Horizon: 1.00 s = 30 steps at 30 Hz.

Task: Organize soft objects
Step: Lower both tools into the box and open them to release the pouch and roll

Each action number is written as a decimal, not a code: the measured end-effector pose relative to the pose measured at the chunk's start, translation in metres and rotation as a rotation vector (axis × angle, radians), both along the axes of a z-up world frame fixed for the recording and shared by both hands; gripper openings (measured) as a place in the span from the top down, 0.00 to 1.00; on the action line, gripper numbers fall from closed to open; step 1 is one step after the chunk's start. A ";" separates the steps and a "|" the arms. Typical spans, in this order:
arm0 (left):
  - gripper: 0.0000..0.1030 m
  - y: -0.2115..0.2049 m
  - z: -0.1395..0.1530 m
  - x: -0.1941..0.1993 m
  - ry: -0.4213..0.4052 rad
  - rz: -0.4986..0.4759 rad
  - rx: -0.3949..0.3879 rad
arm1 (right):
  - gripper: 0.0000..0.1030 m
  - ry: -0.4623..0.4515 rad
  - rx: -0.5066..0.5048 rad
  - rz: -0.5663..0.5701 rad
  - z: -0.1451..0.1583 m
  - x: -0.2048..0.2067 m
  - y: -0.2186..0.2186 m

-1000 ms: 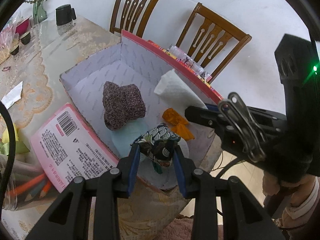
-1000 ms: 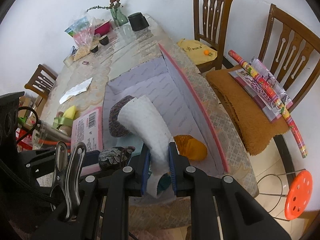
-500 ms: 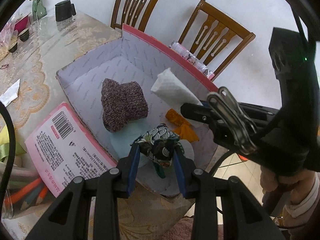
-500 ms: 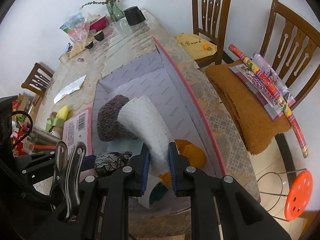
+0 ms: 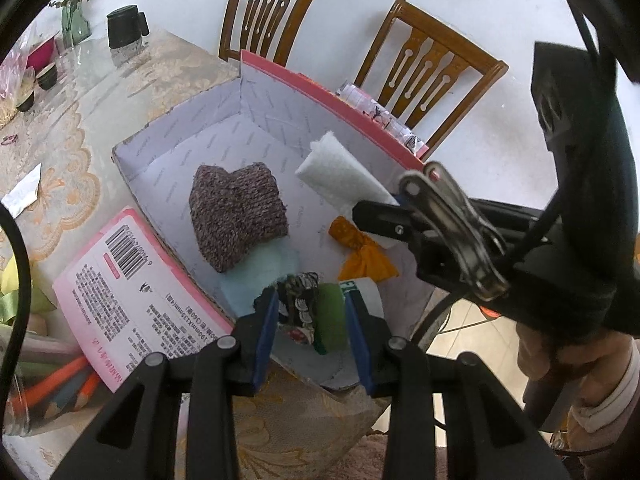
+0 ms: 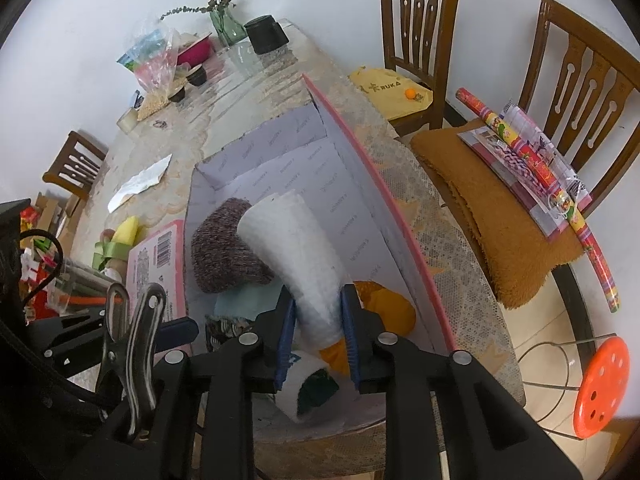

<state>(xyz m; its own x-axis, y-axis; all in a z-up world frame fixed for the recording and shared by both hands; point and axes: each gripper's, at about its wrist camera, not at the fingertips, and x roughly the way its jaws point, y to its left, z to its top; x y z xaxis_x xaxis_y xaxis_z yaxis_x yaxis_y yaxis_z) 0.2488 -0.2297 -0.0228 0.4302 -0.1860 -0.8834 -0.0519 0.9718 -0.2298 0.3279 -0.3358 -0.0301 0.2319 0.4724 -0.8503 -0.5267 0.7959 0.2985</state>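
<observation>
An open cardboard box (image 5: 180,148) with a pink rim lies on the table. Inside it are a brown knit hat (image 5: 240,216), a light blue cloth (image 5: 264,276), an orange cloth (image 5: 364,256) and a white roll (image 6: 298,392). My left gripper (image 5: 312,320) hovers over the box's near corner, shut on a patterned cloth (image 5: 298,308) with a green side. My right gripper (image 6: 319,336) holds a white cloth (image 6: 296,248) that sticks out stiffly over the box. Its jaws are opening, and the pads still touch the cloth. The white cloth (image 5: 340,172) also shows in the left wrist view.
A pink printed flap (image 5: 132,292) lies left of the box, with coloured pencils (image 5: 52,384) beside it. The far table holds a vase (image 6: 226,24), a black cup (image 6: 266,36) and bowls. Wooden chairs (image 6: 580,92) stand on the right, one with a brown cushion (image 6: 492,208). An orange stool (image 6: 600,388) stands below.
The right jaws stand a little wider around the white cloth. The patterned cloth has turned between the left pads and now shows its green side. Both views shifted only slightly.
</observation>
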 end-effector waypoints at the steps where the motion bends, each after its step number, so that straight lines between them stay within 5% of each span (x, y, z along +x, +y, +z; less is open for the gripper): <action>1: 0.65 0.000 0.000 -0.001 -0.001 0.000 0.001 | 0.75 -0.006 0.002 -0.002 0.001 -0.001 0.000; 11: 0.65 0.002 0.011 -0.012 -0.027 0.000 0.021 | 0.62 -0.044 0.007 -0.024 0.012 -0.008 -0.005; 30: 0.65 -0.003 0.031 -0.042 -0.079 -0.016 0.036 | 0.61 -0.076 0.013 -0.051 0.029 -0.042 -0.022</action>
